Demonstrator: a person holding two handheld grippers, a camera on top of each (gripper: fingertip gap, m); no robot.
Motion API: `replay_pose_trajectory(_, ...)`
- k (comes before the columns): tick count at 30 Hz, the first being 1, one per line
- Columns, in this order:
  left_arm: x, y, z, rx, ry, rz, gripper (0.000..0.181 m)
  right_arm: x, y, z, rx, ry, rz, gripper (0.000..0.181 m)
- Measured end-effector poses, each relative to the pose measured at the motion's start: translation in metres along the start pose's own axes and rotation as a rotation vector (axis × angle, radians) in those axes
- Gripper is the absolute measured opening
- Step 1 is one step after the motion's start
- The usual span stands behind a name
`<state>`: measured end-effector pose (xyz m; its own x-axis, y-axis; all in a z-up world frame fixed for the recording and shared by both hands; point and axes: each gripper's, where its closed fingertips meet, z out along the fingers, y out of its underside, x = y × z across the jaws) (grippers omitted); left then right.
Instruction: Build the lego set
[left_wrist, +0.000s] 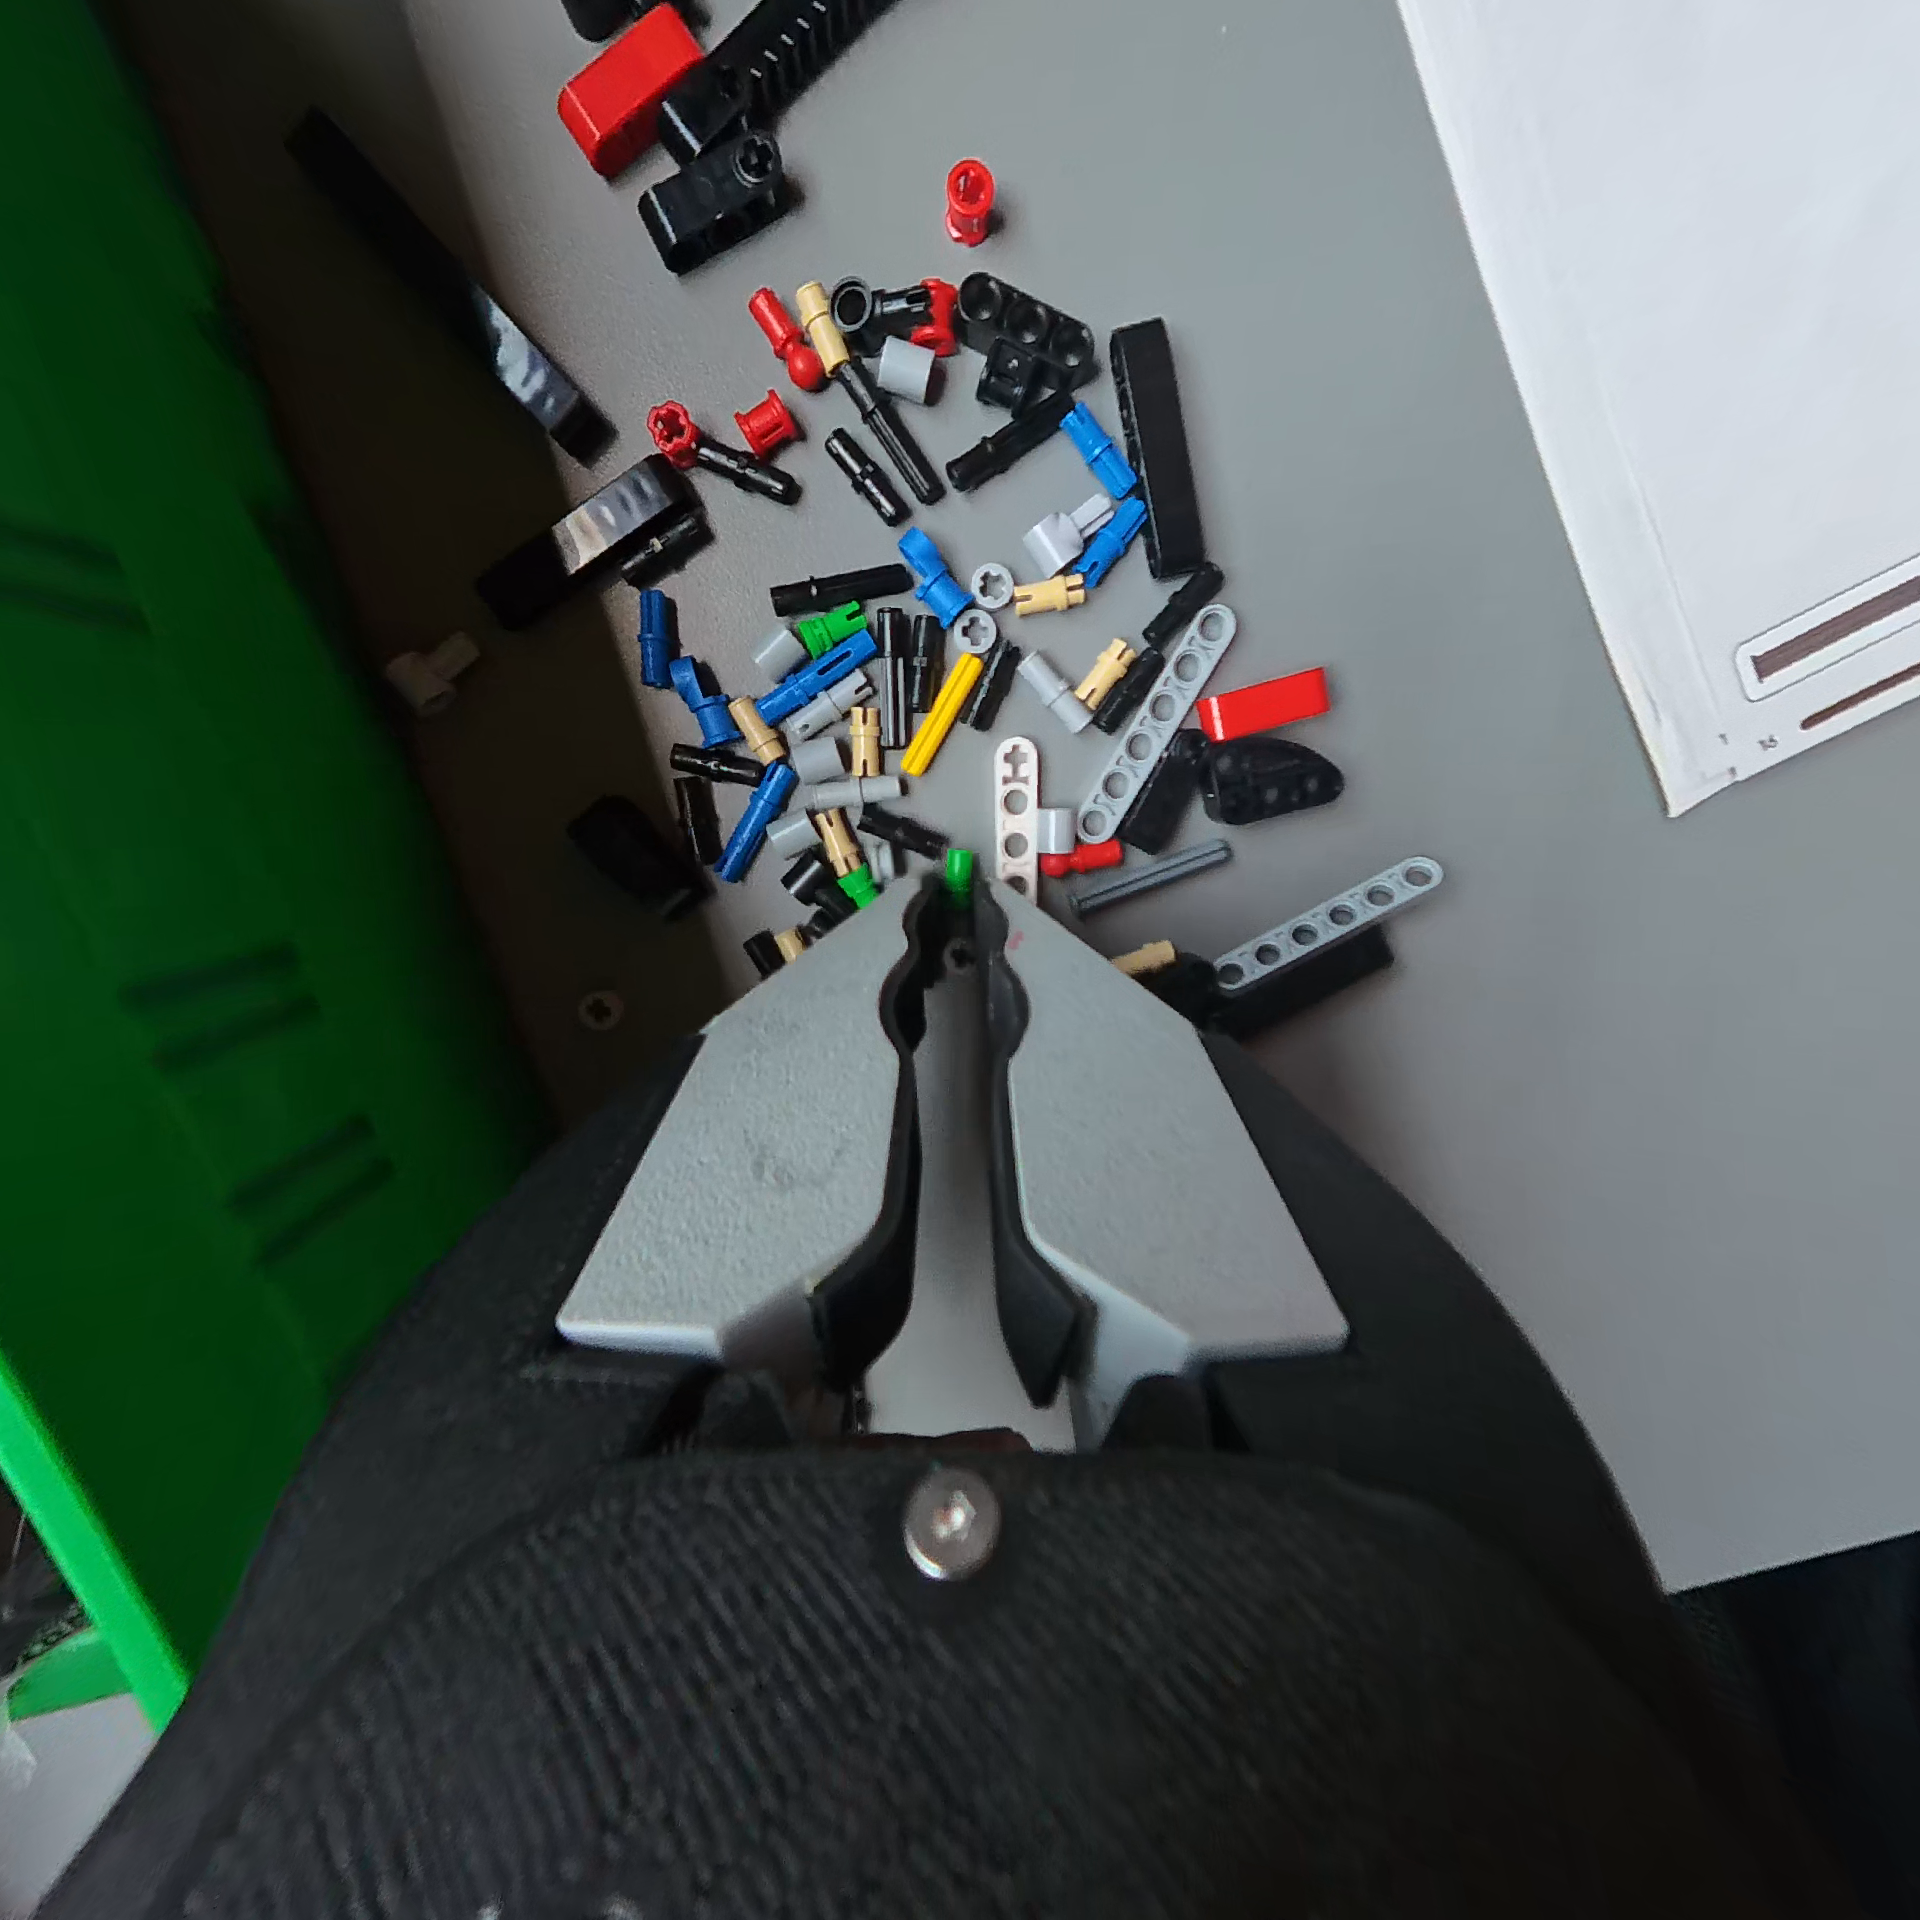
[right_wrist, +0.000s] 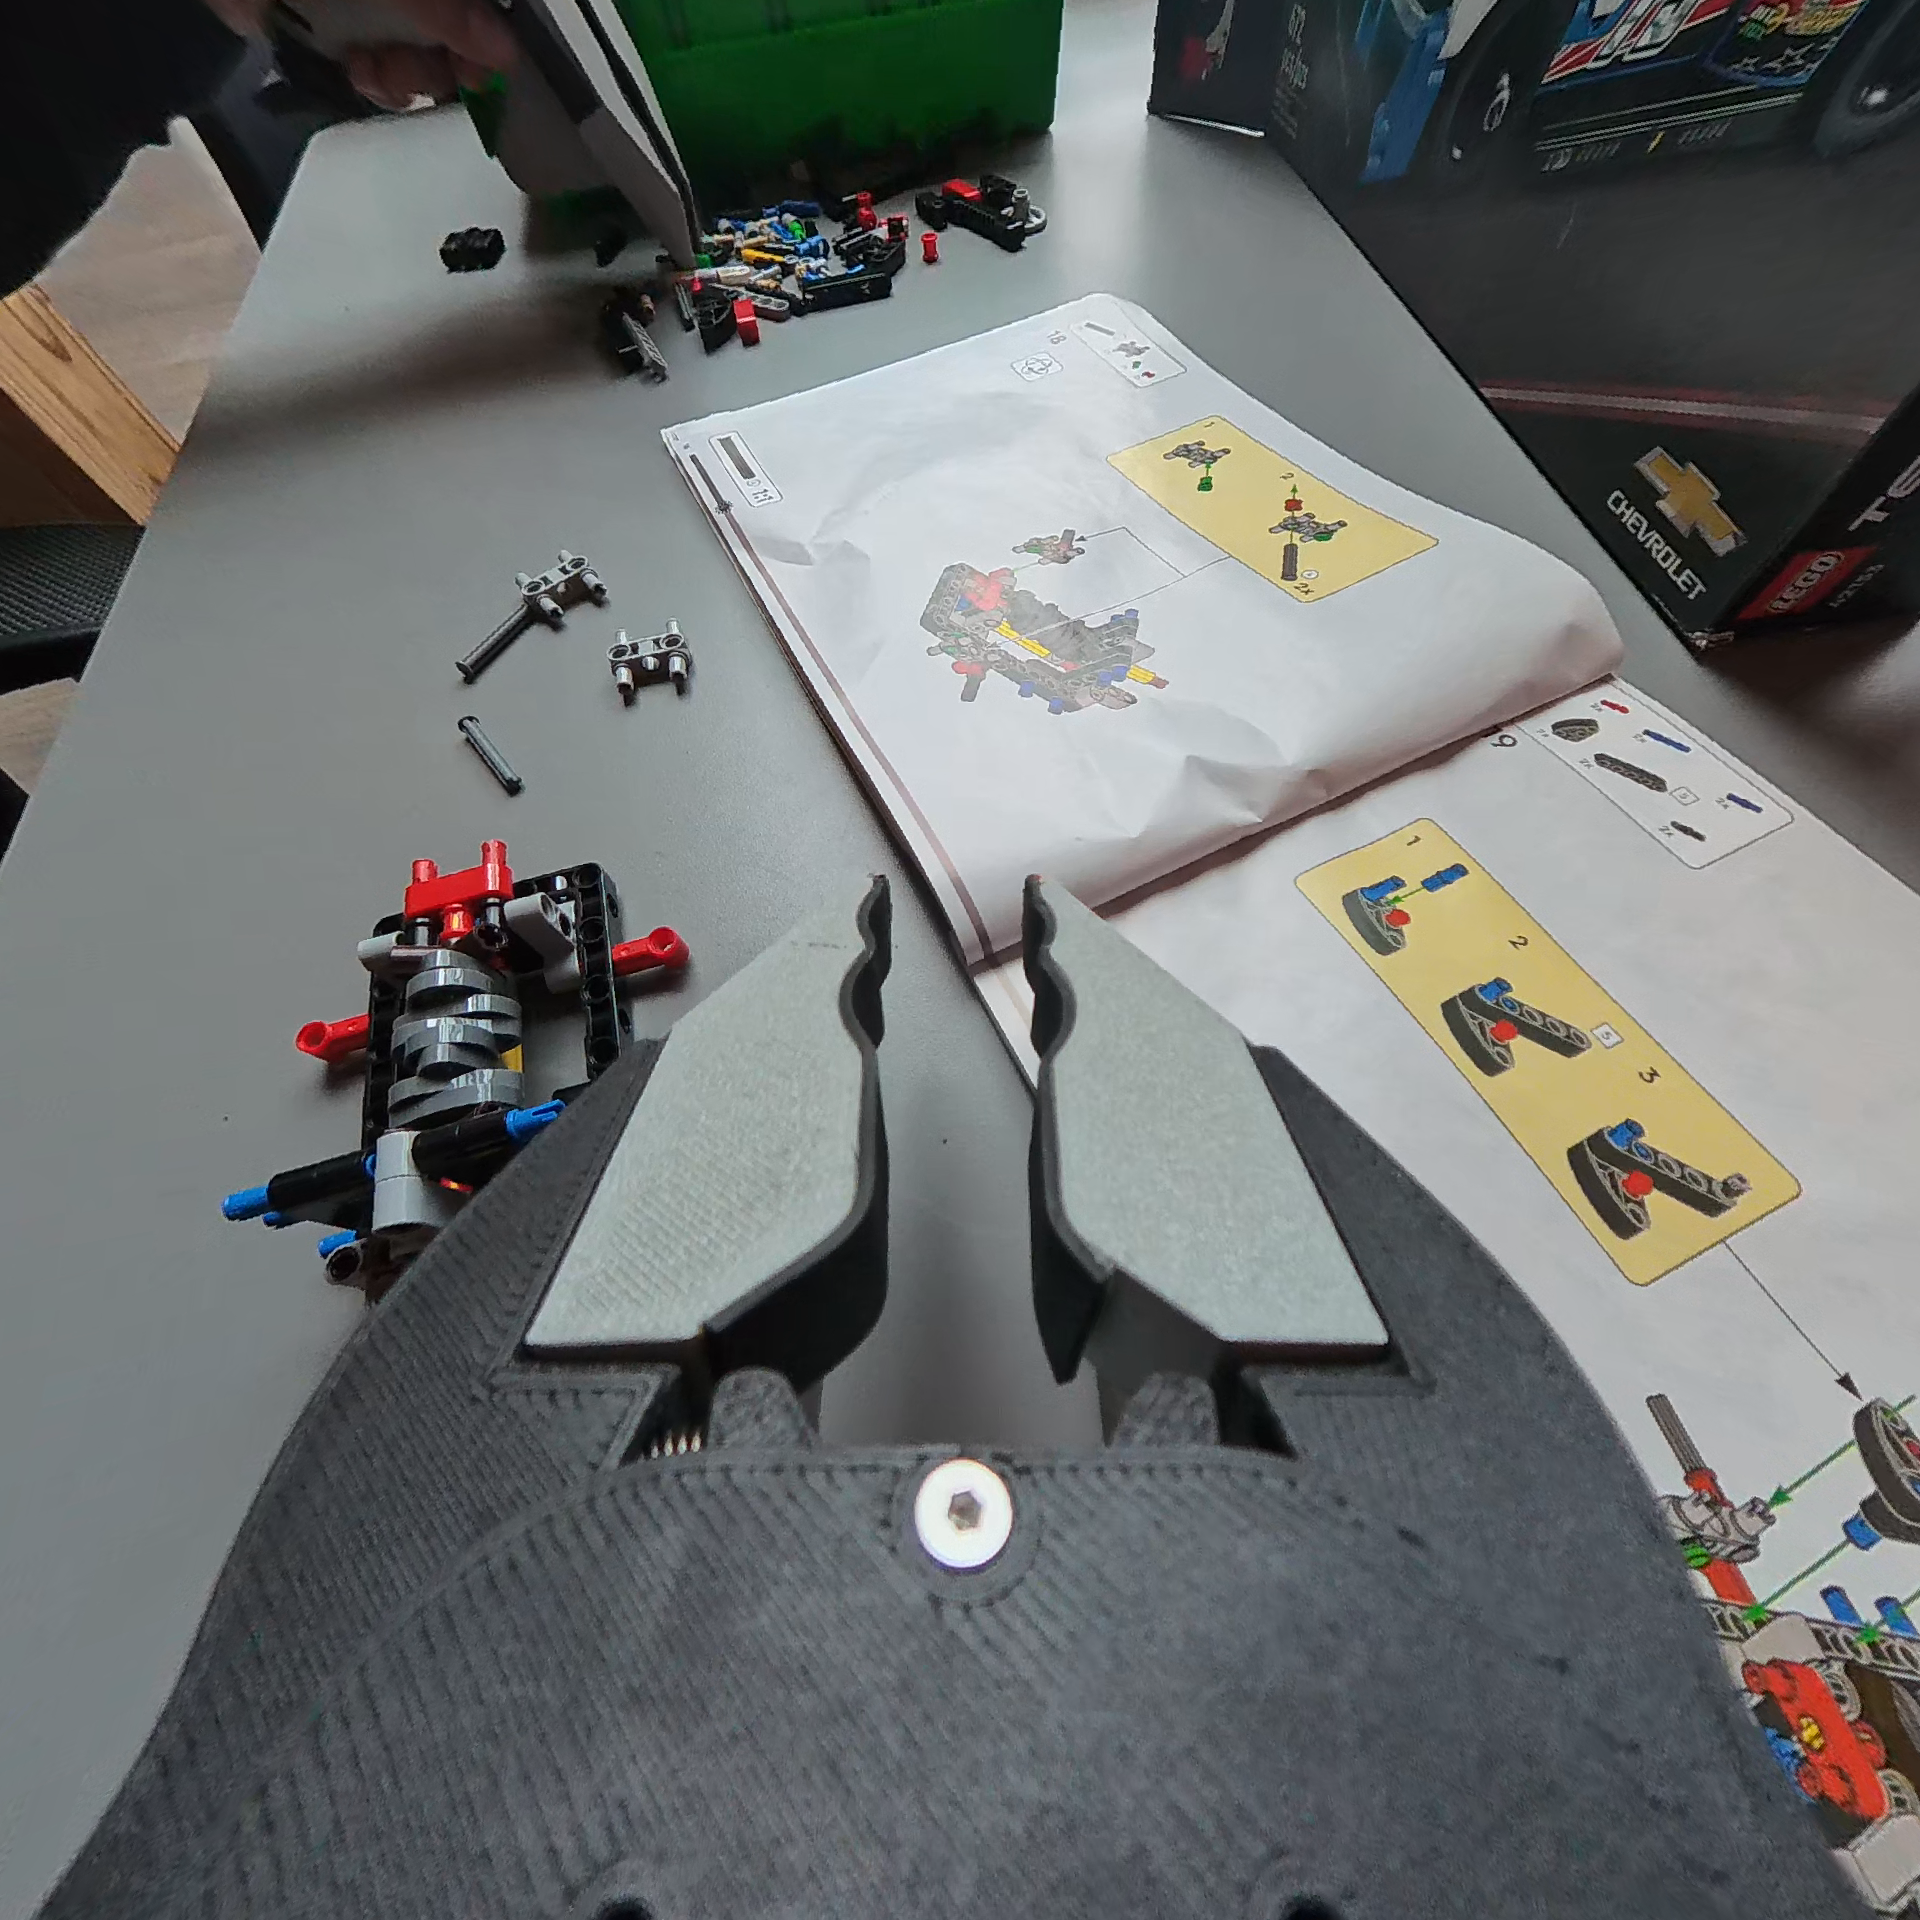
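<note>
Left gripper (left_wrist: 958, 902) found pinched on a green pin (left_wrist: 957, 871) at the near edge of the loose parts pile (left_wrist: 935, 623), pin's long axis in line with the fingers. Right gripper (right_wrist: 956, 904) found spread and empty, nearer the partly built frame (right_wrist: 488, 1039) to its left; grey connector (right_wrist: 649, 657) well ahead.

My right gripper (right_wrist: 956, 904) hangs over the worktop (right_wrist: 312, 520), its tips above the near edge of the open instruction booklet (right_wrist: 1039, 499). The half-built assembly (right_wrist: 488, 1029) lies to my left. Beyond it rest a loose axle (right_wrist: 490, 755) and two connector pieces (right_wrist: 649, 660). Farther back sits the loose parts pile (right_wrist: 800, 255), my left gripper (left_wrist: 961, 899) over it. The set box (right_wrist: 1558, 260) stands at far right.
</note>
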<state>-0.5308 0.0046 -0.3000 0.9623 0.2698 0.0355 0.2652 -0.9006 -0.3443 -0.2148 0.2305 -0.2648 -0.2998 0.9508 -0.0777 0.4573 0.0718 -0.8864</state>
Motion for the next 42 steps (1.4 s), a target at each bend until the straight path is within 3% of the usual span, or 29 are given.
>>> replay_pose_trajectory(6,0.031,-0.009,-0.023,0.053,0.064,0.049,0.004,-0.001,0.001,0.001,-0.009,-0.005,-0.003,0.021)
replay_pose_trajectory(10,0.110,-0.011,-0.033,0.064,0.240,0.221,0.004,-0.001,0.002,0.001,-0.015,-0.006,-0.003,0.021)
replay_pose_trajectory(15,0.212,0.002,-0.024,0.037,0.389,0.470,0.004,-0.001,0.002,0.002,-0.016,-0.002,-0.006,0.020)
replay_pose_trajectory(19,0.234,-0.005,-0.005,0.017,0.322,0.619,0.004,-0.002,0.003,0.002,-0.023,0.000,-0.011,0.019)
replay_pose_trajectory(22,0.247,-0.006,0.004,-0.022,0.365,0.648,0.004,-0.002,0.004,0.002,-0.028,0.000,-0.016,0.019)
replay_pose_trajectory(25,0.243,-0.007,0.016,-0.056,0.343,0.646,0.005,-0.003,0.004,0.002,-0.029,-0.001,-0.020,0.018)
replay_pose_trajectory(27,0.244,-0.010,0.014,-0.050,0.374,0.607,0.015,-0.004,0.005,0.003,-0.036,-0.005,-0.022,0.018)
replay_pose_trajectory(34,0.228,-0.012,-0.002,-0.006,0.379,0.562,0.017,-0.005,0.006,0.004,-0.046,-0.011,-0.023,0.017)
replay_pose_trajectory(37,0.185,-0.017,-0.020,0.041,0.262,0.497,0.011,-0.005,0.006,0.004,-0.044,-0.011,-0.020,0.017)
replay_pose_trajectory(42,0.061,-0.027,-0.055,0.063,0.002,0.263,0.013,-0.005,0.007,0.005,-0.052,-0.016,-0.019,0.016)
